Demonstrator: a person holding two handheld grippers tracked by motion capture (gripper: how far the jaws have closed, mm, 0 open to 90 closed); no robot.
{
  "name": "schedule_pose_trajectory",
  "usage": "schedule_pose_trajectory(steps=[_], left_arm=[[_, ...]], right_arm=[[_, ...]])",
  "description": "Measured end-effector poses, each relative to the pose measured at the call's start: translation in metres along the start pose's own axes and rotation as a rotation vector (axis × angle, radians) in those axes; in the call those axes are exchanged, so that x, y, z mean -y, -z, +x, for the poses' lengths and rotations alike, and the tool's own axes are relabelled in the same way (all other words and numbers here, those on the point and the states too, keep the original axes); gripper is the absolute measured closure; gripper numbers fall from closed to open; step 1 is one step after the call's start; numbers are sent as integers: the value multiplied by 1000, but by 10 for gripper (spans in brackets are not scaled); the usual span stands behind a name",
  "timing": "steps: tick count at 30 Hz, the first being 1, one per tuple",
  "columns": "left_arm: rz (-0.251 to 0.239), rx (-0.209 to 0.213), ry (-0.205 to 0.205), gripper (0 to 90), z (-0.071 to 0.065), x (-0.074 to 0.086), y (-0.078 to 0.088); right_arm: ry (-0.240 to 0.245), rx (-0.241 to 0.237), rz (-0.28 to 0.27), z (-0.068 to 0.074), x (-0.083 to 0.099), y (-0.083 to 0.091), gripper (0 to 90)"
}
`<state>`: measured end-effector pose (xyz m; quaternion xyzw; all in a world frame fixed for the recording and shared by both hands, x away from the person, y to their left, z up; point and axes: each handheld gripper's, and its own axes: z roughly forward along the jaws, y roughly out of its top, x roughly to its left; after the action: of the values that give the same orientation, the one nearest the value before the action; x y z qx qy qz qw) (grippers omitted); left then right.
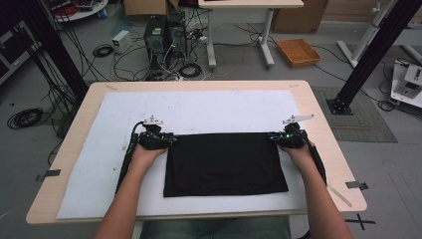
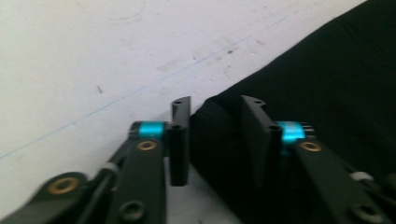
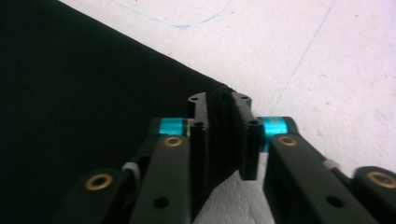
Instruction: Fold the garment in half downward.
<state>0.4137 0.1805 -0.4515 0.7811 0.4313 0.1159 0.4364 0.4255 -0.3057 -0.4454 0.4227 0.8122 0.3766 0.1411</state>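
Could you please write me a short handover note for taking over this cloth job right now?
Left gripper: jaws astride the far left corner of the black cloth, fabric bunched between them, grip not confirmed.
Right gripper: shut on the far right corner.
The cloth lies flat as a rectangle on the white mat, near the table's front edge.
Done: both far corners reached.
Left: probably confirm the left grip, then lift or fold.
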Motion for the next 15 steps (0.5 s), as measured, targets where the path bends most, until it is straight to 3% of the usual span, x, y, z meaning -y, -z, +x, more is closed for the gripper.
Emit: schedule_pose_trajectory(steps=[4, 7, 15], left_arm=[[-23, -19, -6, 808, -1, -2, 3], [-46, -22, -23, 814, 1, -3, 4], [-71, -38, -6, 815, 7, -10, 2]], right_arm=[[21, 15, -3, 0, -1, 1, 833], [47, 35, -16, 1, -3, 1, 838], [58, 62, -50, -4, -7, -5, 840]])
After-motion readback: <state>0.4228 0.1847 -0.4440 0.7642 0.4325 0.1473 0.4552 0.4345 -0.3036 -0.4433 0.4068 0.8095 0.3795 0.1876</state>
